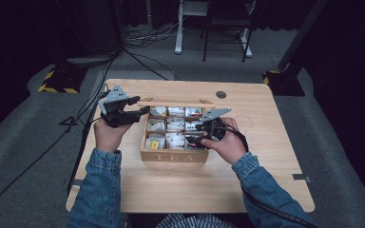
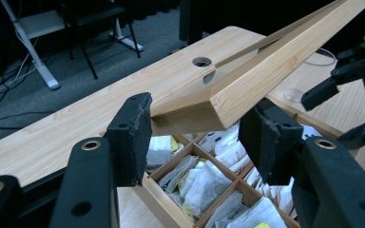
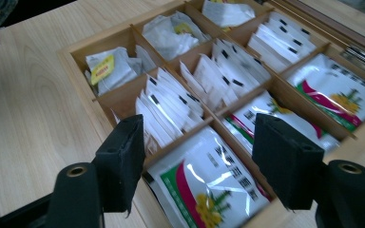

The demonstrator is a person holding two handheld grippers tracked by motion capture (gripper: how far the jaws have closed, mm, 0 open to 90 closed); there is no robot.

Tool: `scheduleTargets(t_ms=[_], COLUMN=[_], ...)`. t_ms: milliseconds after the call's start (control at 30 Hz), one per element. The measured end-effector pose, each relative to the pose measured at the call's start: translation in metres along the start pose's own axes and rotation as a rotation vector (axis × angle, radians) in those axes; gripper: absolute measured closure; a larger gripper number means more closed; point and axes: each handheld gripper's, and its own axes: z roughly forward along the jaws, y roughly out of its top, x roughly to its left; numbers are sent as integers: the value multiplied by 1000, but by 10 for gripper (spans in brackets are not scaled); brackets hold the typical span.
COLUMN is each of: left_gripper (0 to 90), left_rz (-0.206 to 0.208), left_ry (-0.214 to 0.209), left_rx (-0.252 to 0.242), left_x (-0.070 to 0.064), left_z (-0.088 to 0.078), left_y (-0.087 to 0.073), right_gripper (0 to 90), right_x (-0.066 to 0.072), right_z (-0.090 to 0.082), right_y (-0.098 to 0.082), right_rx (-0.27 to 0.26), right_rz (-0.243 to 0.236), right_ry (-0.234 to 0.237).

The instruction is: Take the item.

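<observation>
A wooden tea box (image 1: pixel 175 156) marked TEA stands mid-table with its lid (image 1: pixel 176 102) raised on edge along the back. My left gripper (image 1: pixel 140 107) is at the lid's left end. In the left gripper view, the lid's corner (image 2: pixel 266 71) sits clamped between my left gripper's (image 2: pixel 199 137) pads. My right gripper (image 1: pixel 195 134) hovers open over the box's front right compartments. In the right gripper view, its jaws (image 3: pixel 197 156) straddle a green and red sachet (image 3: pixel 209 185) without touching it. White tea packets (image 3: pixel 171 104) fill the neighbouring cells.
The table has a round cable hole (image 1: pixel 221 94) behind the box and a faint clear ring (image 1: pixel 244 122) to its right. Bare wood (image 1: pixel 185 185) lies in front of the box. Cables and black stands sit on the floor beyond the table.
</observation>
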Motion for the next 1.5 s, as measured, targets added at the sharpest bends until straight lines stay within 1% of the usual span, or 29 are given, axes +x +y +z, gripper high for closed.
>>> scheduleTargets(t_ms=[200, 433, 533, 700, 733, 767, 867, 1067, 1167, 1333, 1367, 1400, 1433, 1500], left_gripper=[456, 456, 456, 455, 455, 455, 455, 455, 455, 455, 455, 455, 455, 455], left_rz=[-1, 2, 3, 3, 3, 3, 4, 0, -1, -1, -1, 0, 0, 0], left_ry=[-2, -2, -1, -2, -2, -2, -2, -2, -2, -1, -1, -1, -1, -1], left_rx=[2, 5, 7, 9, 10, 10, 9, 8, 7, 8, 8, 8, 8, 8], left_x=[0, 0, 0, -1, -1, -1, -1, -1, -1, -1, -1, -1, -1, -1], left_z=[0, 0, 0, 0, 0, 0, 0, 0, 0, 0, 0, 0, 0, 0], left_y=[0, 0, -1, -1, -1, -1, -1, -1, -1, -1, -1, -1, -1, -1], right_gripper=[363, 366, 367, 369, 370, 370, 372, 393, 402, 418, 418, 404, 404, 409], right_x=[8, 17, 20, 23, 24, 24, 27, 30, 32, 36, 36, 38, 38, 37], right_z=[16, 32, 39, 47, 51, 51, 59, 70, 76, 88, 88, 91, 91, 91], right_y=[12, 21, 24, 27, 29, 29, 31, 31, 31, 31, 31, 31, 32, 33], right_rx=[1, -1, 2, 0, -1, -1, -6, -15, -19, -8, -8, -1, 1, -6], right_rz=[-10, -20, -32, -32, -30, -30, -24, -17, -21, -23, -23, -36, -40, -37], right_ry=[31, 59, 68, 78, 83, 83, 97, 105, 110, 120, 120, 109, 106, 106])
